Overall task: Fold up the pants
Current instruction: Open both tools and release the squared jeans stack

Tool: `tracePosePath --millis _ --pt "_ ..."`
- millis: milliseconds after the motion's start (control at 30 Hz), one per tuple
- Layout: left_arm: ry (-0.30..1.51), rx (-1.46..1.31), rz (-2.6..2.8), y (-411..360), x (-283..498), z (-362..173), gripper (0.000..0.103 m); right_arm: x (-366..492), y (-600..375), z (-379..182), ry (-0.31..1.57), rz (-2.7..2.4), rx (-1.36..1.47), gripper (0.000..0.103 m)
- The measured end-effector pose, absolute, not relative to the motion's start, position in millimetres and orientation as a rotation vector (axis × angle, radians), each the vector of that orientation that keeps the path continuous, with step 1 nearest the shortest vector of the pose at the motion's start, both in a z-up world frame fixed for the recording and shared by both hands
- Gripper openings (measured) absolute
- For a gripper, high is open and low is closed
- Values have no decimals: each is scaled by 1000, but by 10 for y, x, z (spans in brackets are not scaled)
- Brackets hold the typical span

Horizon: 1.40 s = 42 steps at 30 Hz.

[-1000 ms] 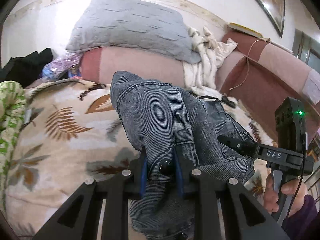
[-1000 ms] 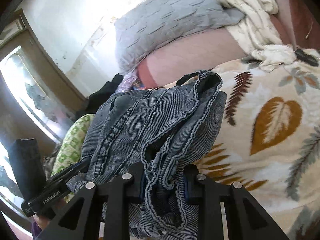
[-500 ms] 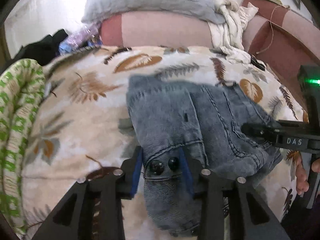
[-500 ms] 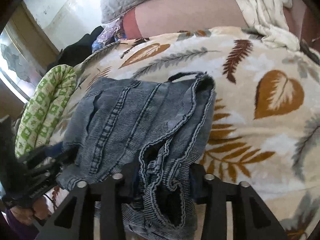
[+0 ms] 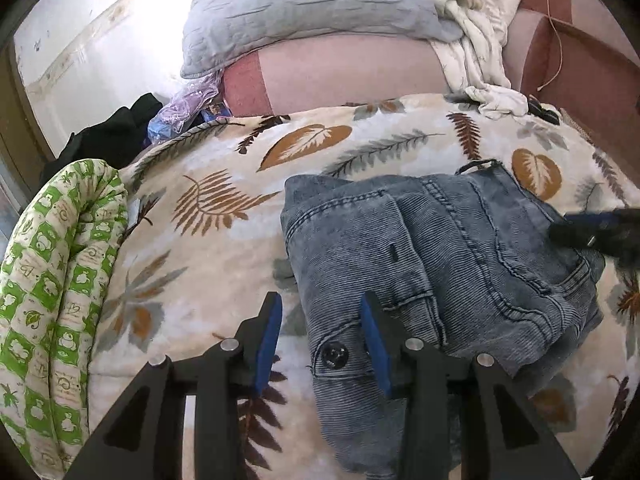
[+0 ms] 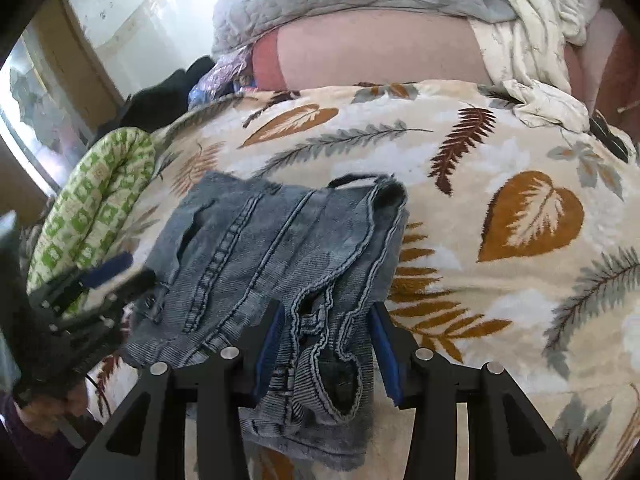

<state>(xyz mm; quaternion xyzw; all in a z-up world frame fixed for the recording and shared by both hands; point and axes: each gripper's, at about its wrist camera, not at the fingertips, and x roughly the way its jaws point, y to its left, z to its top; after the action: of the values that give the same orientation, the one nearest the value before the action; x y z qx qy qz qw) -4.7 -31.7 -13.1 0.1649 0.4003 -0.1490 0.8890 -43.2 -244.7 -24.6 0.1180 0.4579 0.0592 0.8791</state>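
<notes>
Two pairs of blue-padded jaws are standing open: the left gripper (image 5: pixel 320 336) is straddling the buttoned waistband corner, the right gripper (image 6: pixel 326 336) the frayed hem bundle of the pants (image 5: pixel 440 264). Ribbed grey-blue denim, the pants are lying folded into a squat block on the plush leaf-print blanket (image 5: pixel 224 216), long axis running nine to three. Only the left view is showing the black button (image 5: pixel 334 354); only the right view is showing the ruffled hems at six o'clock.
</notes>
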Motion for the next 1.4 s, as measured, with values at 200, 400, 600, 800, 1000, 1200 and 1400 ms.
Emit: tracePosePath --millis 200,400,600,800,1000,1200,1400 --pt "830 369 -272 -365 -43 -200 45 -563 -2735 -22 818 100 351 64" --pt "807 405 -244 -431 -60 -224 45 -512 -2372 -142 881 154 216 64" --pt "806 404 -240 -420 -54 -231 49 -471 -2140 -381 957 162 100 64" --pt "799 415 -230 -422 -53 -253 55 -403 -2159 -609 1005 144 89 68" --pt "790 423 -222 -432 -52 -274 55 -348 -2193 -685 1020 148 114 71" --pt "794 386 -193 -373 -73 -241 62 -399 -2213 -566 999 138 128 71" --pt "779 364 -115 -254 -173 -33 67 -688 -2247 -184 811 56 104 72"
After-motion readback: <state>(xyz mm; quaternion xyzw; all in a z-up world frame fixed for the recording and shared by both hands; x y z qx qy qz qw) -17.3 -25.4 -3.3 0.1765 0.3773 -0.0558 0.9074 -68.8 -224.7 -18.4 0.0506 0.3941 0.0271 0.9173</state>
